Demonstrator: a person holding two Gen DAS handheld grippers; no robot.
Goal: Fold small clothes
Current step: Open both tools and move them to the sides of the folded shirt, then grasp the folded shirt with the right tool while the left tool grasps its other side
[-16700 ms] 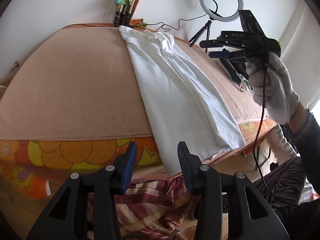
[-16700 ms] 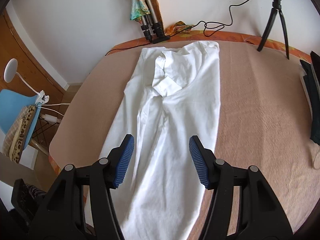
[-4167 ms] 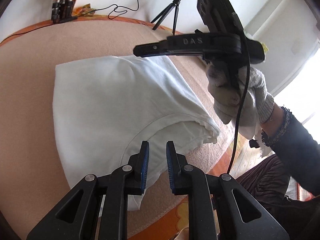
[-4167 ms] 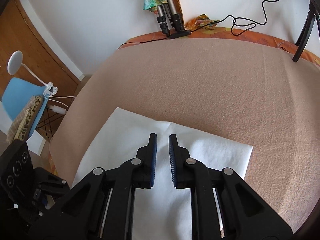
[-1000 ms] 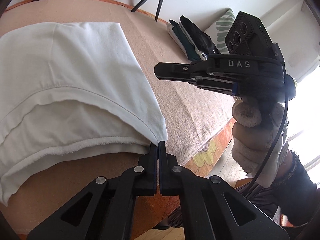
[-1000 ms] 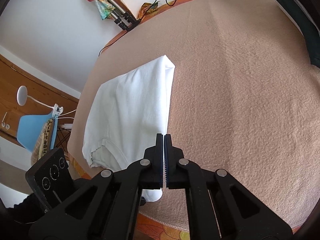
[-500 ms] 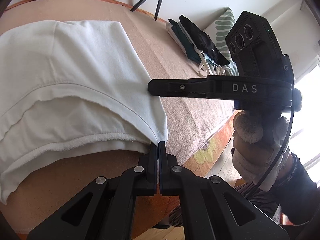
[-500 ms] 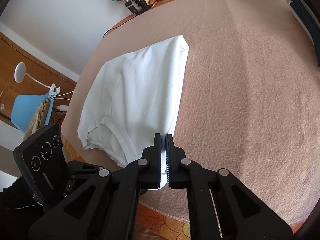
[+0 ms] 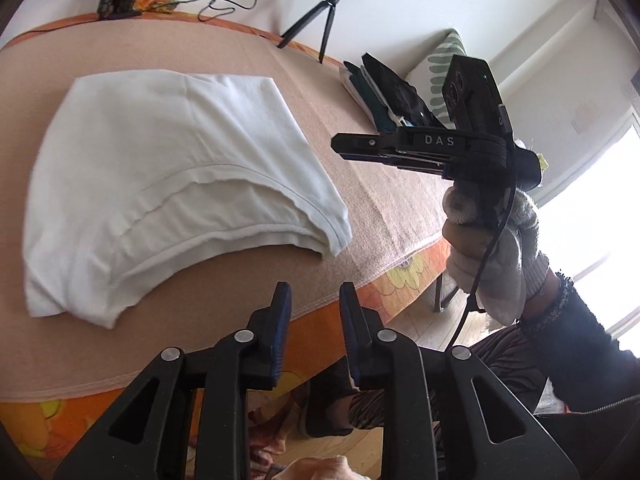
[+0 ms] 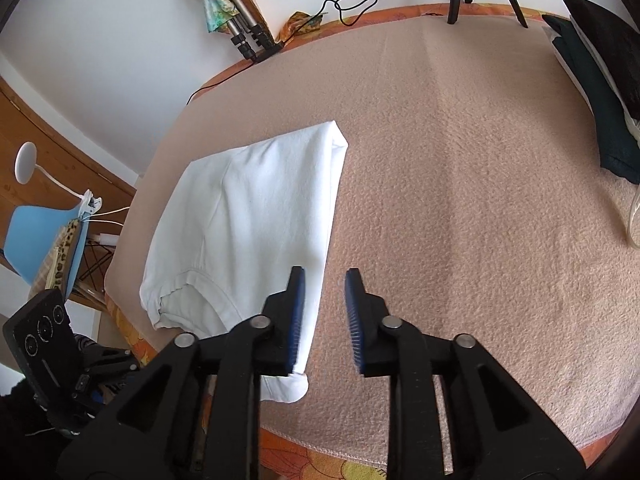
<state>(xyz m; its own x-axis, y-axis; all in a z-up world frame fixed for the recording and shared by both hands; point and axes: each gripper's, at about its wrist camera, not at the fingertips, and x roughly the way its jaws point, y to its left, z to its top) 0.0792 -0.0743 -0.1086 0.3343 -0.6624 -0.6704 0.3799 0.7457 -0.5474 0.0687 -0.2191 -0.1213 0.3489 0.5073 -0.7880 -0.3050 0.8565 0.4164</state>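
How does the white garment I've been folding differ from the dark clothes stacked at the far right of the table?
The white garment lies alone as one folded piece near the table's front-left edge; the dark clothes are a stack of several pieces at the far right. The white garment is all white with a curved hem showing; the dark clothes are black and dark teal. Both are folded and rest on the beige cover, and neither is held.

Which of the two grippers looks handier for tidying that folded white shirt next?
Probably the right gripper: its open fingers sit right at the folded white shirt, one overlapping its edge. The left gripper hangs open off the table's edge.
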